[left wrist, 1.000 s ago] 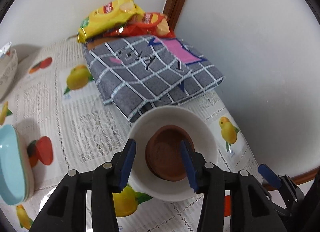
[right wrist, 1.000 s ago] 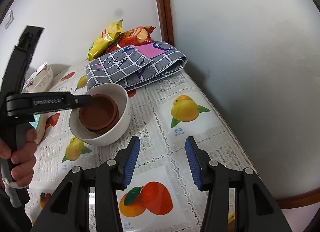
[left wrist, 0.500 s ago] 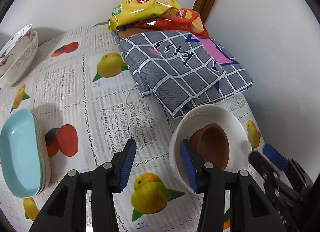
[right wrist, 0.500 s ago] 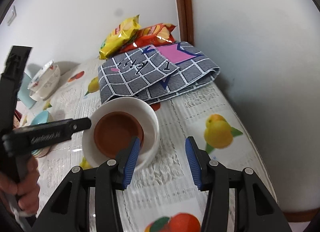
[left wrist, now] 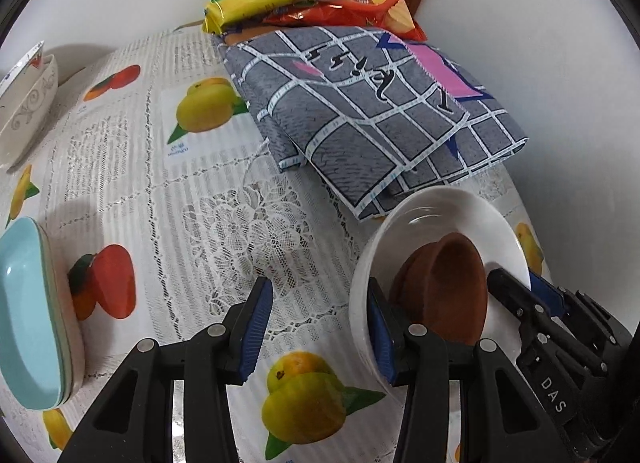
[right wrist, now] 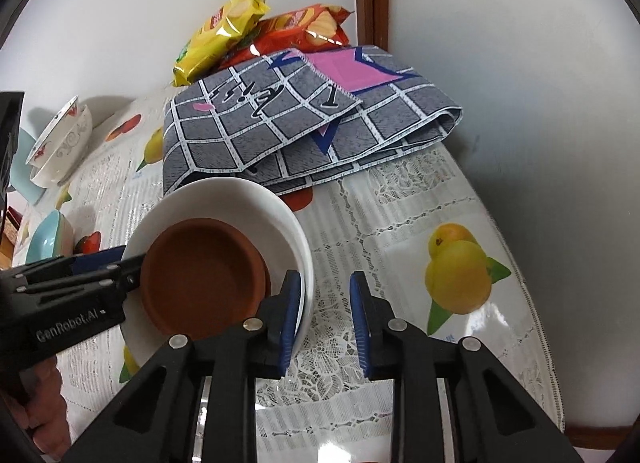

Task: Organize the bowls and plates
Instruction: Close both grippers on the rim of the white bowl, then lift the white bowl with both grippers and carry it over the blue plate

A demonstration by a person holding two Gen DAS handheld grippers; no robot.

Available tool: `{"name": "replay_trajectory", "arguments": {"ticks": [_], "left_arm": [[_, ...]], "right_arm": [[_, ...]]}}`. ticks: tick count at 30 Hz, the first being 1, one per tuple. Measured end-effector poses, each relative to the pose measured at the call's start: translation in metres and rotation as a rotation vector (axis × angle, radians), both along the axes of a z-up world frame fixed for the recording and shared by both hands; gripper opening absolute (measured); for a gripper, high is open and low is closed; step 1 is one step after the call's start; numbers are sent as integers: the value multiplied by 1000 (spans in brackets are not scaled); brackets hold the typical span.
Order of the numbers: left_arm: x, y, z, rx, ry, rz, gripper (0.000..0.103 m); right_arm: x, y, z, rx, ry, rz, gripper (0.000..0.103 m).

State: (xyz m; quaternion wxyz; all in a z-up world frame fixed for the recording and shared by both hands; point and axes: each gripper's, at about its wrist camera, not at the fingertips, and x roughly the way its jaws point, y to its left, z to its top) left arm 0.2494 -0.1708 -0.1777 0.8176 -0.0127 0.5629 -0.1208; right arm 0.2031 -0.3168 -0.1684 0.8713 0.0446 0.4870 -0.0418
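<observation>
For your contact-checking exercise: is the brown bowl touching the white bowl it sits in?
Touching. The right wrist view shows the brown bowl nested inside the white bowl, resting against its inner wall with no gap.

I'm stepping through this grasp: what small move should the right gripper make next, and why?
Probably close the right gripper: its open jaws straddle the white bowl rim, one finger inside beside the brown bowl, one outside, nothing clamped yet.

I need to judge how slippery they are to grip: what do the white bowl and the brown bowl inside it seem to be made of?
White bowl: likely glazed ceramic, smooth and glossy with light reflections on its wall. Brown bowl: looks like unglazed terracotta, matte and even reddish-brown with no shine, though matte plastic is possible.
</observation>
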Motion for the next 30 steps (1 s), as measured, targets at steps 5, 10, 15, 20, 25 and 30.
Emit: {"name": "replay_trajectory", "arguments": {"ticks": [5,10,15,20,25,30], "left_arm": [[4,-1,-3,-5,11,-6,44],[6,-2,-8,-35,31,-13,39],[5,-7,-8,-53,24,-29,25],[3,-16,-6,-67,-2,-49,10],[5,-17,-5,-82,-9,-37,10],[-5,-8,-4,-100,0,-38,10]], "right_arm": [[8,-1,-8,1,33,0,26],[11,-2,-11,9,44,-6,30],[13,-8,-13,53,54,-17,30],[10,-8,-13,104,14,0,16],[5,-7,-14,145,-23,-18,10],[-2,-4,-13,139,-29,-40,10]]}}
